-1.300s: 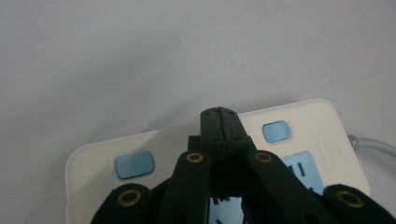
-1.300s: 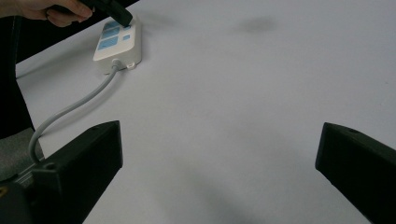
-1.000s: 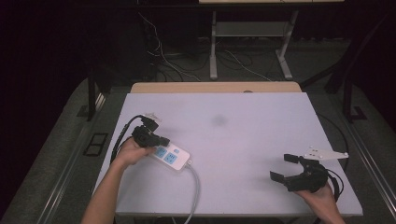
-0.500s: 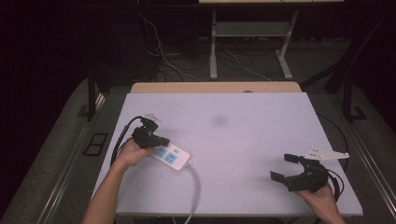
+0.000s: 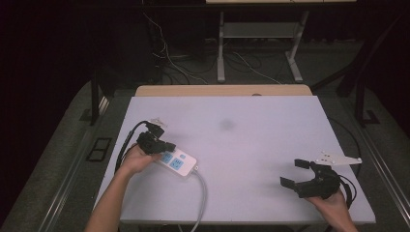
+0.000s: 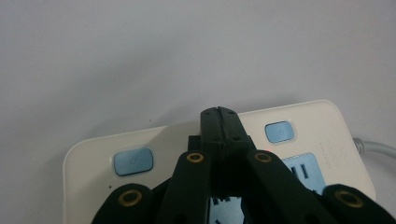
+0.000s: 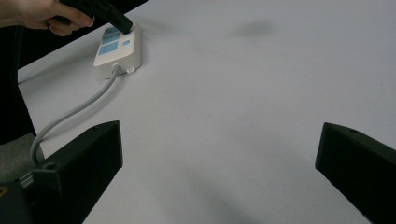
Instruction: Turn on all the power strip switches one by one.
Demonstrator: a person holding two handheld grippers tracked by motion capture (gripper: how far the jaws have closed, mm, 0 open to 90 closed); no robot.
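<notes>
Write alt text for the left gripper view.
The left gripper, its black jaws shut together, rests on top of a white power strip lying on a pale table. Two blue power buttons flank the jaws, and a grey cord leaves the strip at right.

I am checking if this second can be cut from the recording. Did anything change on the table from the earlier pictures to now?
Nothing visibly changed. The left gripper is shut, its tips over the white power strip as before. The right gripper rests open near the table's right edge, holding nothing. The strip's grey cable lies the same.
</notes>
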